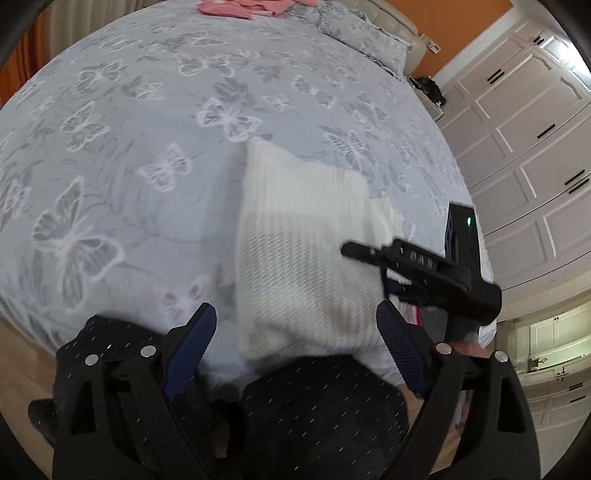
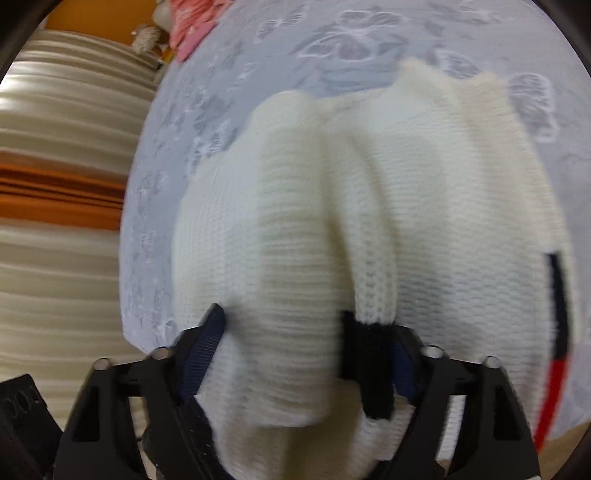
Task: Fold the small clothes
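Sweater (image 1: 303, 251), mid-frame: soft, light, floppy knit; we grip doubled edges. Left gripper (image 1: 295, 347) gapes empty; right gripper (image 2: 306, 350) straddles fabric, pinch uncertain

Cream-white knit sweater (image 1: 295, 251), ribbed, with a black cuff (image 2: 365, 354) and a black-then-red stripe (image 2: 556, 332) at its edge. Bedspread (image 1: 147, 147) pale blue-grey with white and grey butterflies. Pink clothes (image 1: 243, 7) up top. Orange wall (image 1: 458, 26), white cupboards (image 1: 524, 147).
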`<state>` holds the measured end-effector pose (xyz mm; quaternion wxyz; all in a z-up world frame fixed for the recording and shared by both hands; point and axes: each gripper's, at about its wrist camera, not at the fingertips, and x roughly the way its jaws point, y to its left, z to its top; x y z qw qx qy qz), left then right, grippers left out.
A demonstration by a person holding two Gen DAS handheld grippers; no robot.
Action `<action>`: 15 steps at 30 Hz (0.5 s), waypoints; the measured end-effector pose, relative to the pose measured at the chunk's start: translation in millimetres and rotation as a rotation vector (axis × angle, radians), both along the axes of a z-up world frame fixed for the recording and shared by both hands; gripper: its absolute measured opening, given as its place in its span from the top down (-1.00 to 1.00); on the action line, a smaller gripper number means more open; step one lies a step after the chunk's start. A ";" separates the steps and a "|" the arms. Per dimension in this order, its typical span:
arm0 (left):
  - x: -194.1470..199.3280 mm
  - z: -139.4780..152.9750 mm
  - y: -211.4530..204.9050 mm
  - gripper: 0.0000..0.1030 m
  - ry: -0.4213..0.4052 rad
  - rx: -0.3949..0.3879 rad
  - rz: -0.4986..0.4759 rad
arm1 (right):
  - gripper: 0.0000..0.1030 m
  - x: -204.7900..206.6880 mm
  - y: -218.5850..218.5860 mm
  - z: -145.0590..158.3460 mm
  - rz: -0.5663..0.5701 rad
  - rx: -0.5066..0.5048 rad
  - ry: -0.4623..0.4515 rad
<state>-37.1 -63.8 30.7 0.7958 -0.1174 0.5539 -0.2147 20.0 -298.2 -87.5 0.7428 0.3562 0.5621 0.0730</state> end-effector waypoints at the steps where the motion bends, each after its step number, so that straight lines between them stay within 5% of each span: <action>1: -1.8 -1.8 0.7 -0.67 0.002 0.005 0.002 | 0.42 0.3 3.0 3.4 0.007 -0.005 -0.003; 10: -11.1 -4.1 -6.9 -0.68 0.018 -0.011 -0.034 | 0.57 -37.3 -54.8 101.4 -0.094 -0.035 -0.231; 13: -14.0 -7.5 -11.5 -0.70 0.019 -0.010 -0.046 | 0.57 -68.0 -94.7 68.9 -0.168 -0.068 -0.134; 15: -14.0 -15.2 -15.9 -0.70 0.041 -0.012 -0.049 | 0.57 -77.2 -108.7 18.5 -0.181 -0.102 -0.003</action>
